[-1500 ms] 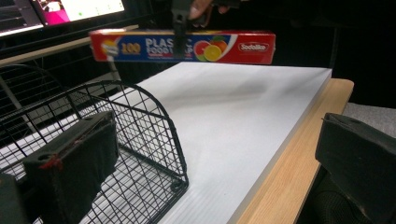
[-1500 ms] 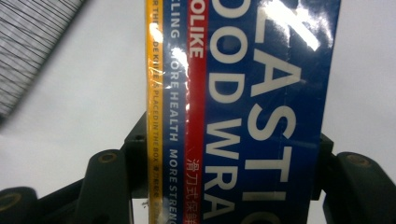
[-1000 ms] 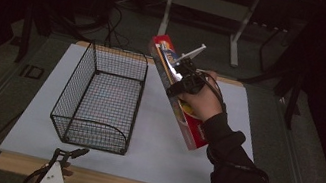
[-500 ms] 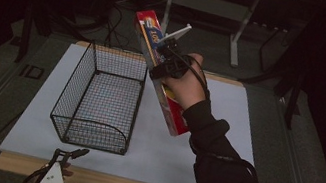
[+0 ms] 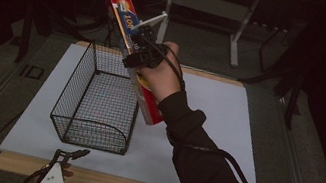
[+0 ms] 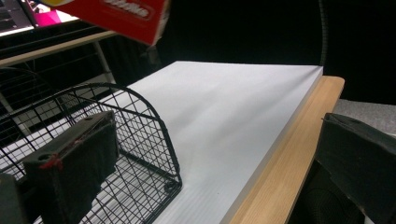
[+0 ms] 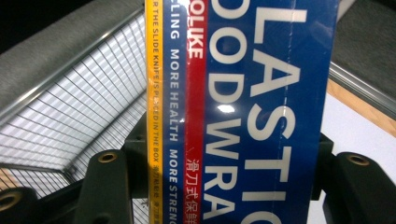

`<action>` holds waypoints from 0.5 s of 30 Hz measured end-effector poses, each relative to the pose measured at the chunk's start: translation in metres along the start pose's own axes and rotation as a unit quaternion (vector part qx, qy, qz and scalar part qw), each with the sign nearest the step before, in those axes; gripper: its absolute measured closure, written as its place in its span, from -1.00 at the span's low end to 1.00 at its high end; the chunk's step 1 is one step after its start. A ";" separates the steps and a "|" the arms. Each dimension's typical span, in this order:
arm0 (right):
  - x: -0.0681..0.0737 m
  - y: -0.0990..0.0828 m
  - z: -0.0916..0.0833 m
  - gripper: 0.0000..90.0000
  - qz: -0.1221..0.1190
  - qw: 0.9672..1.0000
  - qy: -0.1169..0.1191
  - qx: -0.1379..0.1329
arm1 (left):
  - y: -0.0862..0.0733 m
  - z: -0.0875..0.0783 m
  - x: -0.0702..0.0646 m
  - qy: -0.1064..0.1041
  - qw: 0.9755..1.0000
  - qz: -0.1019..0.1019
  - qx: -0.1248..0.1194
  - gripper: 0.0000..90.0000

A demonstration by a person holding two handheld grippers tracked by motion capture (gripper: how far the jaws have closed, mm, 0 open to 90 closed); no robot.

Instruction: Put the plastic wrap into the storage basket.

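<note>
One plastic wrap box (image 5: 133,53) in right gripper (image 5: 143,53), one wire basket (image 5: 98,100)

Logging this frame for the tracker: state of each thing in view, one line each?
plastic wrap box: lifted off the table, tilted, held above the basket's right side.
right gripper: shut on the plastic wrap box.
wire basket: upright on the white board, empty.
left gripper: at the table's near edge, jaws open, holding nothing.
white board: flat on the wooden table.
</note>
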State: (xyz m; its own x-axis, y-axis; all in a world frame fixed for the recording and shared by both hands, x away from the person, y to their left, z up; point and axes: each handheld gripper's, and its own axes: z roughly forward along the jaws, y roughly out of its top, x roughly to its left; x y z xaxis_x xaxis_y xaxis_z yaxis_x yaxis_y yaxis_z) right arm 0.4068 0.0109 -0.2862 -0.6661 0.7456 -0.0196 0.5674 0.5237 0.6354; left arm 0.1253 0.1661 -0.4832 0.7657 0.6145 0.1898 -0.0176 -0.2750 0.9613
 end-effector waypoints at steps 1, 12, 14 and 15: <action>0.000 0.000 0.000 -0.11 0.000 1.000 0.000 0.000 | 0.000 0.000 0.000 0.000 1.000 0.000 0.000 -1.00; 0.024 0.006 0.038 -0.11 0.026 0.999 0.017 -0.044 | 0.000 -0.001 -0.001 -0.004 1.000 0.003 -0.001 -1.00; 0.027 0.005 0.045 -0.11 0.031 0.998 0.026 -0.042 | 0.000 -0.001 -0.001 -0.004 1.000 0.003 -0.001 -1.00; 0.027 0.005 0.045 -0.11 0.031 0.998 0.026 -0.042 | 0.000 -0.001 -0.001 -0.004 1.000 0.003 -0.001 -1.00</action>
State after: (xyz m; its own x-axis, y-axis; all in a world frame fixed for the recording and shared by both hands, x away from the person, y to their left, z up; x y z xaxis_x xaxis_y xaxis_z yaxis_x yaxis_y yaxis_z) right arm 0.4140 0.0521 -0.3182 -0.6564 0.7520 0.0603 0.5672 0.4392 0.6967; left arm 0.1239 0.1667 -0.4829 0.7704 0.6072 0.1943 -0.0231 -0.2780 0.9603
